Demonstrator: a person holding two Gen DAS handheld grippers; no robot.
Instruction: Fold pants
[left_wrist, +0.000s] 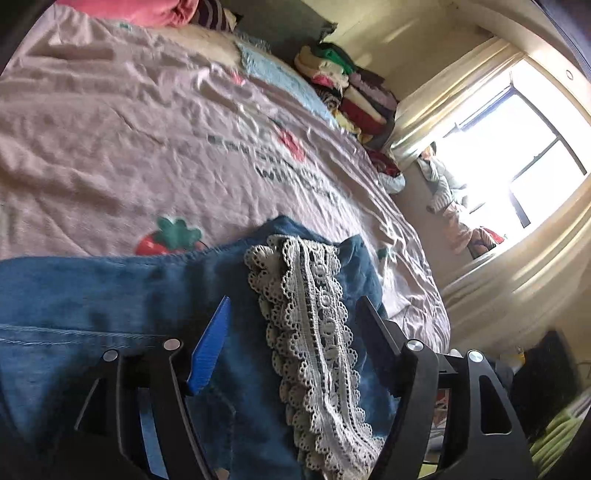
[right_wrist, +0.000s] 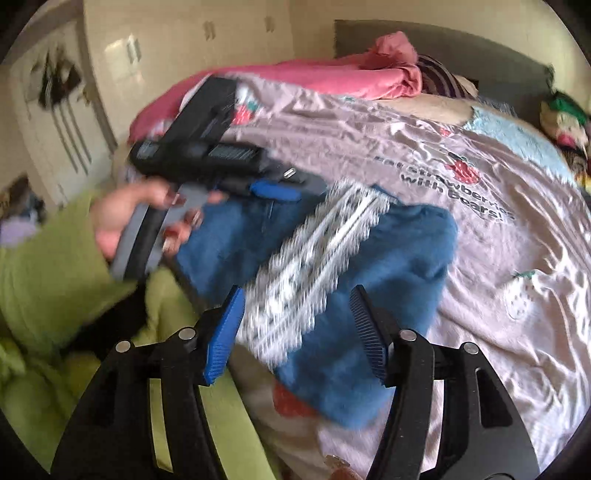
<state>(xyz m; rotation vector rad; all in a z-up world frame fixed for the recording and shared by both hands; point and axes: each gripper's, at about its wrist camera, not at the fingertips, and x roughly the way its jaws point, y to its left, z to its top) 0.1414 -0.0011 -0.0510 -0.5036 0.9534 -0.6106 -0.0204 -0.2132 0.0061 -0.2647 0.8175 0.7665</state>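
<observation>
Left gripper (left_wrist: 291, 314) and right gripper (right_wrist: 295, 306), jaws apart, angled downward.

Strawberry-print bedsheet (left_wrist: 147, 147), stacked clothes (left_wrist: 354, 96)

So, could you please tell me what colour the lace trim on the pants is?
The lace trim is off-white, against blue denim pants; the left wrist view shows it best.

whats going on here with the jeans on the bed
A person with a two-finger gripper in each hand is folding blue denim pants with a white lace trim on a pink strawberry-print bedsheet. Both the left gripper and the right gripper hover over the pants with jaws open, gripping nothing. The pants lie bunched, partly folded, near the bed's edge.
</observation>
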